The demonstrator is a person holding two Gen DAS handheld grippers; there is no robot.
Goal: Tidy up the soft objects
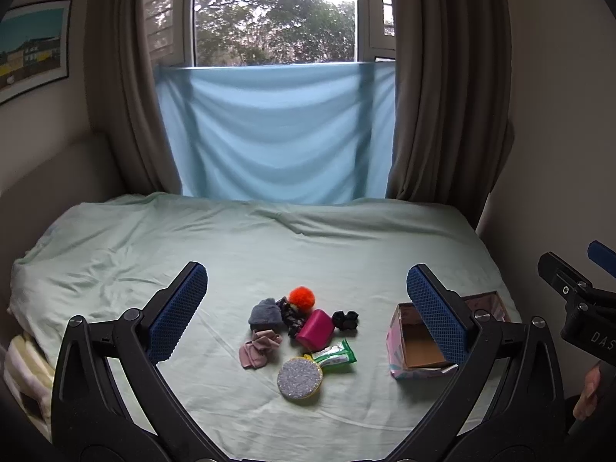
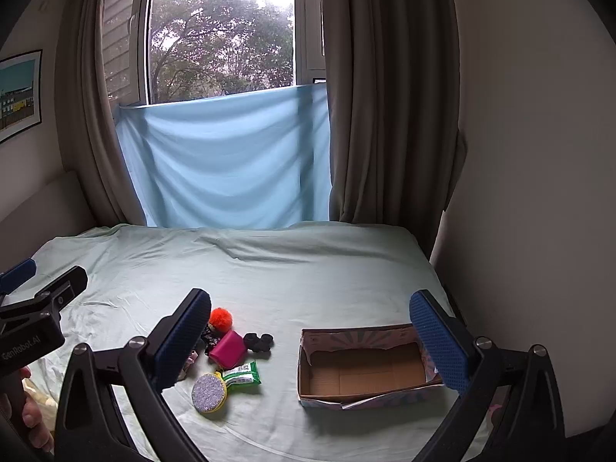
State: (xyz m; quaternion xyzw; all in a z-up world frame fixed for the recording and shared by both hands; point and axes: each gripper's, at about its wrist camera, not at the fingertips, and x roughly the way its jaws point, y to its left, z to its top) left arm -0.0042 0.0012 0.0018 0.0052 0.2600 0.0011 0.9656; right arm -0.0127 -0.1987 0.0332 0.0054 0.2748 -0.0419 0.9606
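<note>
Hidden in the right wrist view behind the right gripper's left finger [image 2: 181,342]: most of the pink cloth [image 2: 190,358] at lower left, plus part of the patterned scrunchie [image 2: 210,333]. Covered at lower right in the left wrist view by a blue finger pad [image 1: 439,319]: part of the cardboard box [image 1: 419,350]. Cut off at the left edge: the framed picture [image 1: 30,46]. Too small to read: print on the green packet [image 1: 335,356].

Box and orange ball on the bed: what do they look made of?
Box: looks like cardboard, with a plain brown matte inside, fold seams and a printed pastel outside. Orange ball: seemingly a fluffy yarn or faux-fur pompom, given its fuzzy, ragged outline; the exact fibre cannot be told.
</note>
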